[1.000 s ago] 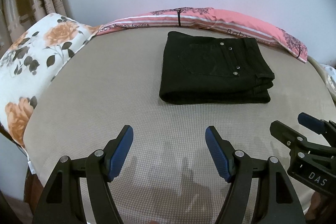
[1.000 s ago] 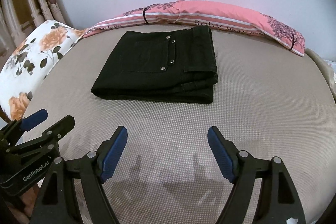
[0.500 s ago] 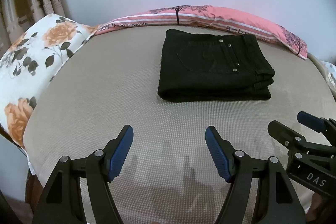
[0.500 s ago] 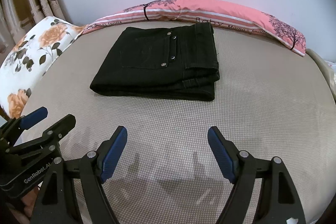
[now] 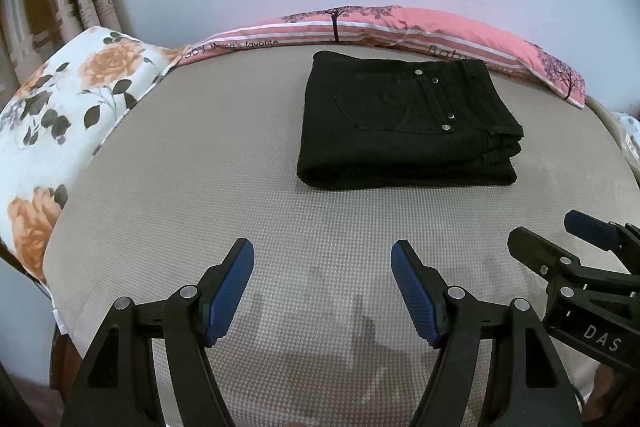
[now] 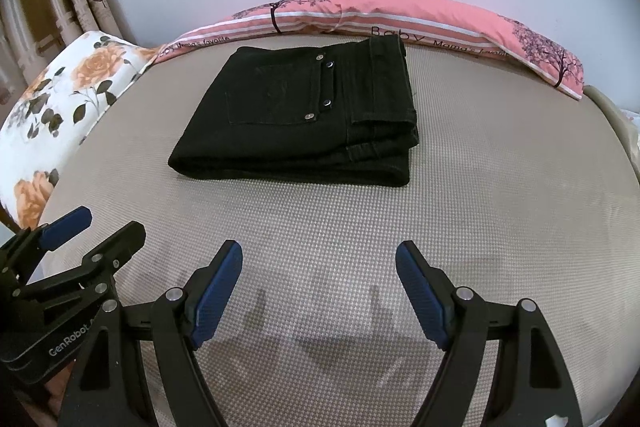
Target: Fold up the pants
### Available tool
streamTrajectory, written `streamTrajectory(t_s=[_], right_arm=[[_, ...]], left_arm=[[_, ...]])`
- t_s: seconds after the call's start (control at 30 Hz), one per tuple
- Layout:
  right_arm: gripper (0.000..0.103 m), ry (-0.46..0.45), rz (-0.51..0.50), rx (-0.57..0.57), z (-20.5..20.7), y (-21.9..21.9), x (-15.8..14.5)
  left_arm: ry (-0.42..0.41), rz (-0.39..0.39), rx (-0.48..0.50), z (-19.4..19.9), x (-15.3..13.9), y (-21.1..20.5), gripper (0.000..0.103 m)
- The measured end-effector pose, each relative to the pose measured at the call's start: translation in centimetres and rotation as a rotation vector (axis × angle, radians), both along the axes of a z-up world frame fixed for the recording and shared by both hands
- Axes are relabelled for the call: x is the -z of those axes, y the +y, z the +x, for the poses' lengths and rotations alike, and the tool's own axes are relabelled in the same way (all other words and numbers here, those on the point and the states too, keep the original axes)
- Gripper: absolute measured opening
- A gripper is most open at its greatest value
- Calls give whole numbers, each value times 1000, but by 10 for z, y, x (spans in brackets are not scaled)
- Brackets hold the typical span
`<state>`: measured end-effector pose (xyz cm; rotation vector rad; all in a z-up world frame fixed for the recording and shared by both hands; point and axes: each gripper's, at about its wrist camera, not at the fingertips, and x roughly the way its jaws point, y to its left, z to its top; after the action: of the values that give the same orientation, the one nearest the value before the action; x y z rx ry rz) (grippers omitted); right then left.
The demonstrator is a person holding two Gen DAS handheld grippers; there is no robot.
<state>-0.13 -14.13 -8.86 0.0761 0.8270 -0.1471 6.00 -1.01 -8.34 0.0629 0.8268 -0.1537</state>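
The black pants (image 5: 404, 123) lie folded in a compact rectangle on the beige mattress (image 5: 200, 167), back pocket up; they also show in the right wrist view (image 6: 304, 119). My left gripper (image 5: 322, 259) is open and empty, well short of the pants, above the mattress near its front edge. My right gripper (image 6: 319, 259) is open and empty too, beside the left one. Each gripper shows at the edge of the other's view: the right gripper (image 5: 560, 239) and the left gripper (image 6: 96, 227).
A floral pillow (image 5: 60, 115) lies at the mattress's left end. A long pink striped pillow (image 5: 400, 27) runs along the back by the white wall. A curtain (image 5: 48, 7) hangs at far left.
Both grippers have drifted slightly back and lifted, so the pants sit a touch farther away. Nothing was grasped or released.
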Motion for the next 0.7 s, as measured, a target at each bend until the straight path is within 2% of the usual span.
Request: streamTrajectory(t_s=[0.7], right_arm=[[77,15,4,8,1,0,5]], left_arm=[[-2,8,4,1,1,-1,72]])
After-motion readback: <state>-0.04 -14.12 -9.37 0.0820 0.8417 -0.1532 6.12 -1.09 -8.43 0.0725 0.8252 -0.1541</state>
